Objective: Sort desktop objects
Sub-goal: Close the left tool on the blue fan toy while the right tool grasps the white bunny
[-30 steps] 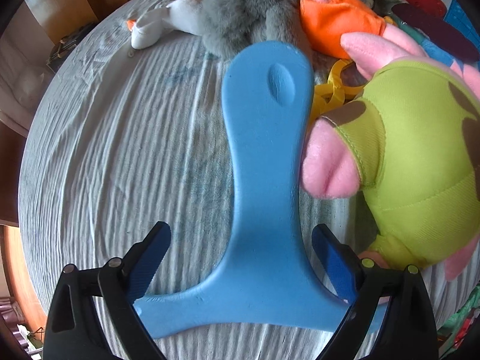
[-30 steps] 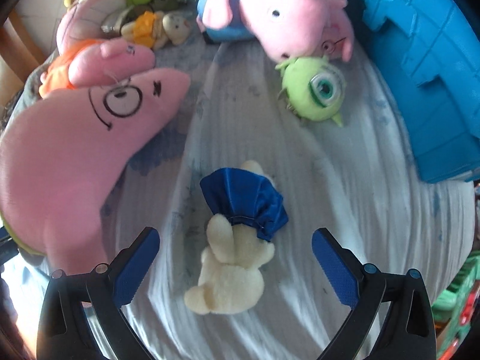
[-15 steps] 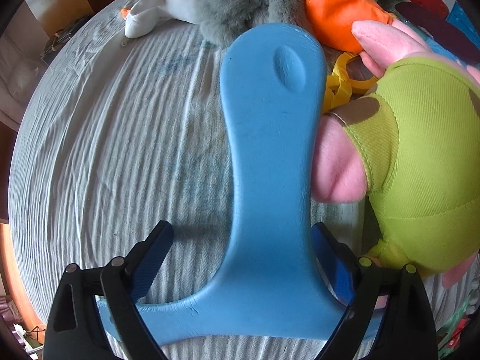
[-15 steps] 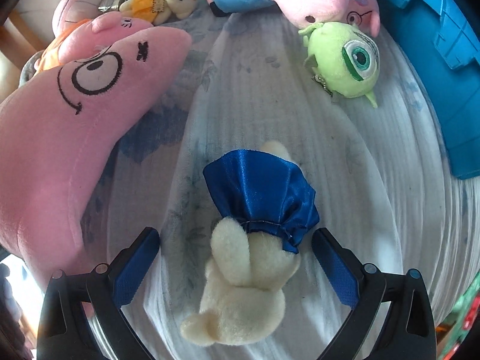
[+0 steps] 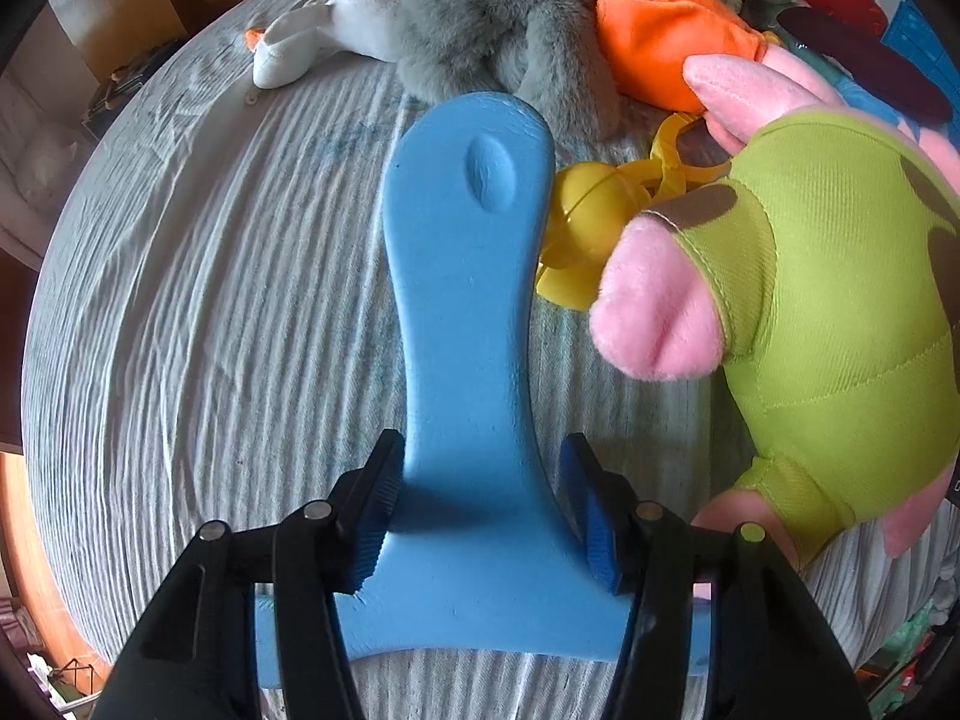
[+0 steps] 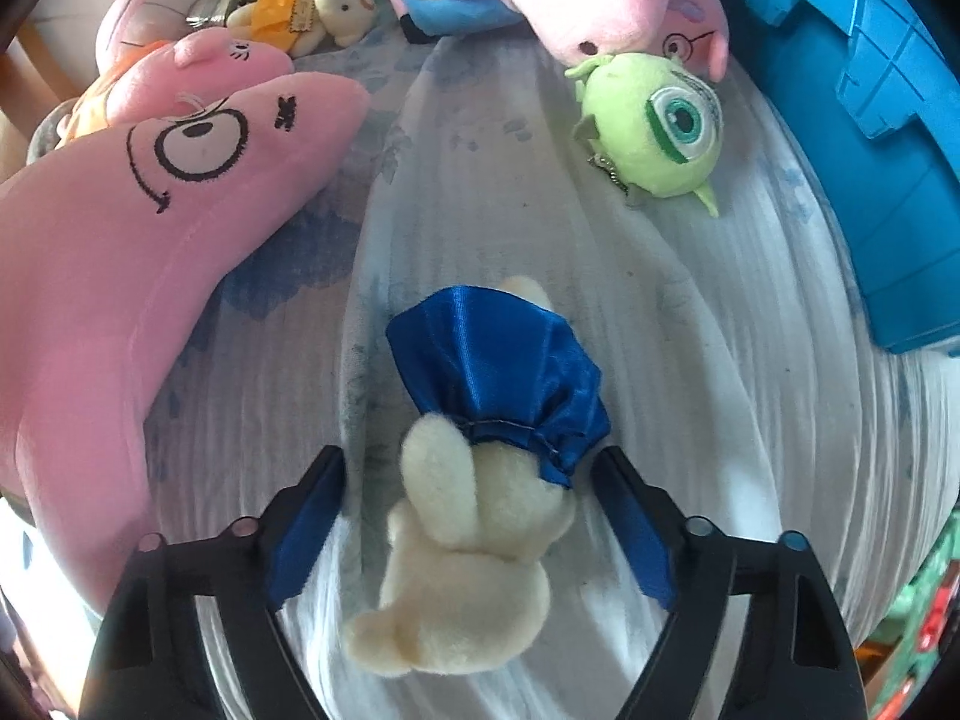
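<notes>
Closing on separate items for sorting, left tongs (image 5: 480,510) pinch the blue plastic piece (image 5: 468,324); right tongs (image 6: 474,516), not yet touching, straddle the cream plush (image 6: 474,534).

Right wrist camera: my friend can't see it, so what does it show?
The right claw is closing around a small cream teddy bear in a shiny blue skirt, lying on a pale wrinkled cloth. A big pink plush lies on the left and a green one-eyed plush farther back.

The blue plastic piece (image 5: 468,360) has its wide base partly hidden behind the left claw (image 5: 480,510); the green-shirted plush (image 5: 828,312) beside it is cut off by the frame edge.
</notes>
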